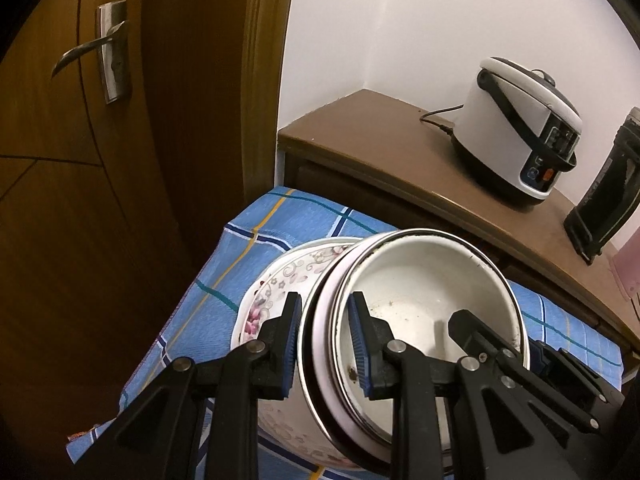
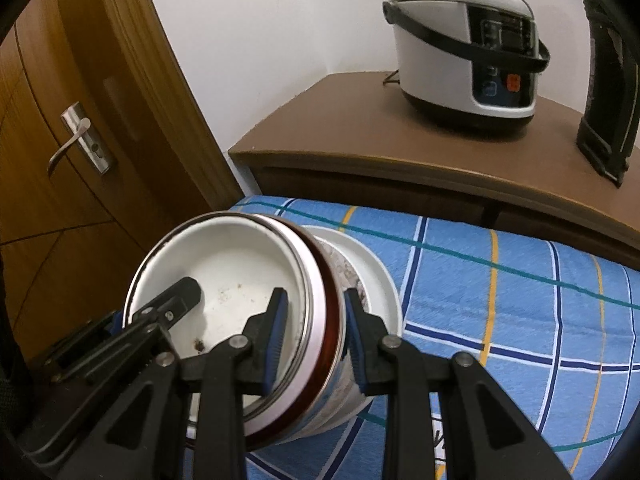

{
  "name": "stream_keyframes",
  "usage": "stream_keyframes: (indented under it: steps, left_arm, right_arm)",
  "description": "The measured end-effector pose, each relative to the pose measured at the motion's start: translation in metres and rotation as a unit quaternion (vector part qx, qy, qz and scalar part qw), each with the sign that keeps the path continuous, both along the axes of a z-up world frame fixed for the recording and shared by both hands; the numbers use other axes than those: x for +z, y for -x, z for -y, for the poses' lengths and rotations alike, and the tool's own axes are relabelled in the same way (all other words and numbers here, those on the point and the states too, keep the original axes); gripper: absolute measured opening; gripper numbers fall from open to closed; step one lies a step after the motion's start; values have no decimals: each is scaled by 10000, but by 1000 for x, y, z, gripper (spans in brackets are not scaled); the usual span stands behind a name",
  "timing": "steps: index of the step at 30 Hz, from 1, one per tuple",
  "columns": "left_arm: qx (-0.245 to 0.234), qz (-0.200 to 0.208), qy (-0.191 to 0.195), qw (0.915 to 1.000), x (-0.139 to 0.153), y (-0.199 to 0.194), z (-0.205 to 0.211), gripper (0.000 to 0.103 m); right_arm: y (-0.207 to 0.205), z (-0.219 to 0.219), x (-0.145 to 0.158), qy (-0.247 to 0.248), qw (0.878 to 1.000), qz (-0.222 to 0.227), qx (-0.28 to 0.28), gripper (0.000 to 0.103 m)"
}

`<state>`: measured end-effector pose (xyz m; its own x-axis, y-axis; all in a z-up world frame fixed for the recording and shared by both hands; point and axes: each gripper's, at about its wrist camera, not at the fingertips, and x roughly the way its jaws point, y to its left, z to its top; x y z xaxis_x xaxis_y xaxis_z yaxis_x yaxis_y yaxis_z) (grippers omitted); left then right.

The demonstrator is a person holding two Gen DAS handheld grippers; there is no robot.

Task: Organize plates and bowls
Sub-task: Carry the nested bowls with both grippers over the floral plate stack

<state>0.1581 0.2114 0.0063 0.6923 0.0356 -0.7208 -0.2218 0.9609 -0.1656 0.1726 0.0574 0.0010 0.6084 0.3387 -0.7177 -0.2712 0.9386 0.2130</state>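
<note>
Two grippers, the left gripper (image 1: 325,344) and the right gripper (image 2: 314,344), each clamp opposite rims of one stack of bowls (image 1: 420,304) above the floral plate (image 1: 280,280). One rice cooker (image 1: 520,128) sits beyond; no legible writing.

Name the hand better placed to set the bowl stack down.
Neither alone, probably: left gripper and right gripper each clamp opposite rims of the bowl stack, above the floral plate. Lower together.

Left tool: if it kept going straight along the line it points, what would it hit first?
The left tool is already clamped on the rim of the stacked bowls, so they lead. Beyond them the patterned plate on the blue checked cloth looks first in line, though depth is hard to judge.
</note>
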Motion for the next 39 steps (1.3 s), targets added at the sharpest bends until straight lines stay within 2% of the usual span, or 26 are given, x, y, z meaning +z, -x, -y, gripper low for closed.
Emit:
stream_keyframes:
  steps: [10, 24, 35, 39]
  left_arm:
    - [69, -235, 88, 9997, -20, -2, -7, 27]
    - [87, -176, 112, 9997, -24, -2, -11, 27]
    - [-60, -73, -279, 9996, -21, -1, -5, 27]
    - [-63, -100, -495, 9987, -17, 1, -1, 31]
  right_arm:
    - [-2, -5, -13, 215, 9994, -225, 160, 29]
    - [-5, -14, -16, 395, 9987, -189, 275, 29]
    - [-2, -10, -20, 346, 9989, -81, 301, 33]
    - [0, -8, -18, 385, 9989, -88, 246, 34]
